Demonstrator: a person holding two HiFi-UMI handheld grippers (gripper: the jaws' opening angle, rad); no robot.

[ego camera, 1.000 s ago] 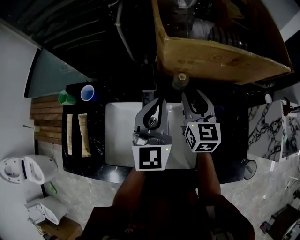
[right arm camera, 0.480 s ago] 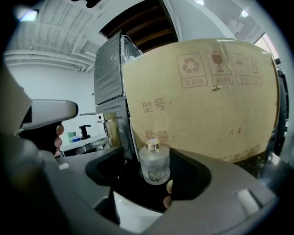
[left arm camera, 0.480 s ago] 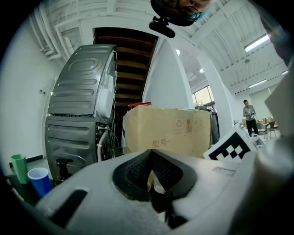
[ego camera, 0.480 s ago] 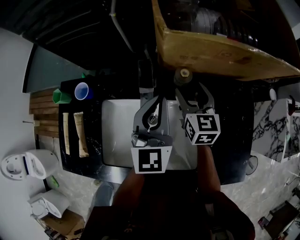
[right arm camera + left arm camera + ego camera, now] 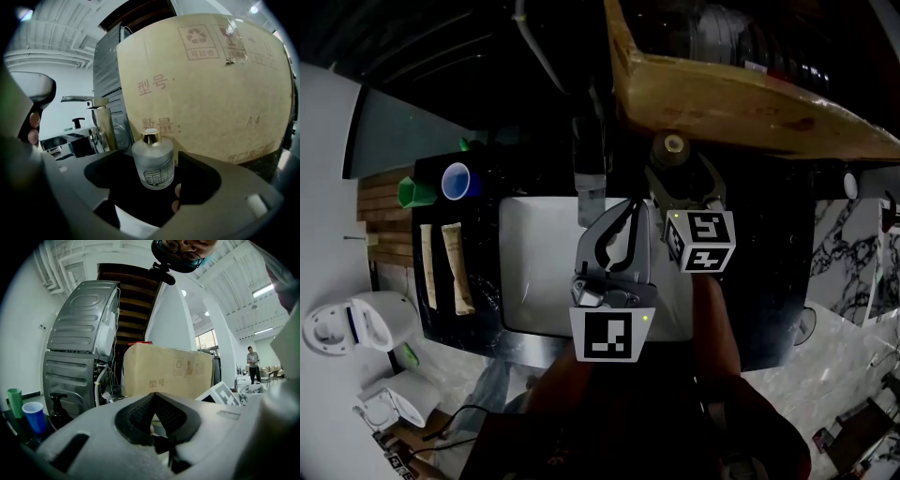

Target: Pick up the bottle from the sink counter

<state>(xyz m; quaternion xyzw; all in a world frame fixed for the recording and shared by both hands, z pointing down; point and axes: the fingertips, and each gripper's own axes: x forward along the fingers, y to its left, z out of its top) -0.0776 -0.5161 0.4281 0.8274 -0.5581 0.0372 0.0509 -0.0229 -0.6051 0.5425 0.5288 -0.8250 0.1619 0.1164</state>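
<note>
A big brown cardboard box [image 5: 750, 103], matte and printed with faded red characters and a recycling mark, fills the far side of the scene. In front of it runs the glossy black sink counter [image 5: 487, 319], in which sits a smooth white rectangular basin [image 5: 534, 272] with a squared metal faucet [image 5: 589, 178] at its back edge. At the counter's left end lie two long pale packets [image 5: 455, 267], and beyond them stand a blue cup [image 5: 456, 180] and a green cup [image 5: 414, 192], both round and plastic-looking. The bottle [image 5: 153, 159] is a squat cylinder of frosted glass with a shiny gold cap and a dark line drawing low on its front. It stands upright on the counter just before the box, to the right of the faucet. The right gripper [image 5: 154, 199] has just been opening its grey jaws and now has them spread wide. The bottle stands between them with a gap on each side, and neither pad presses on it. The left gripper [image 5: 628, 204] hangs over the basin, its ribbed black pads closed tip to tip with nothing in them.
</note>
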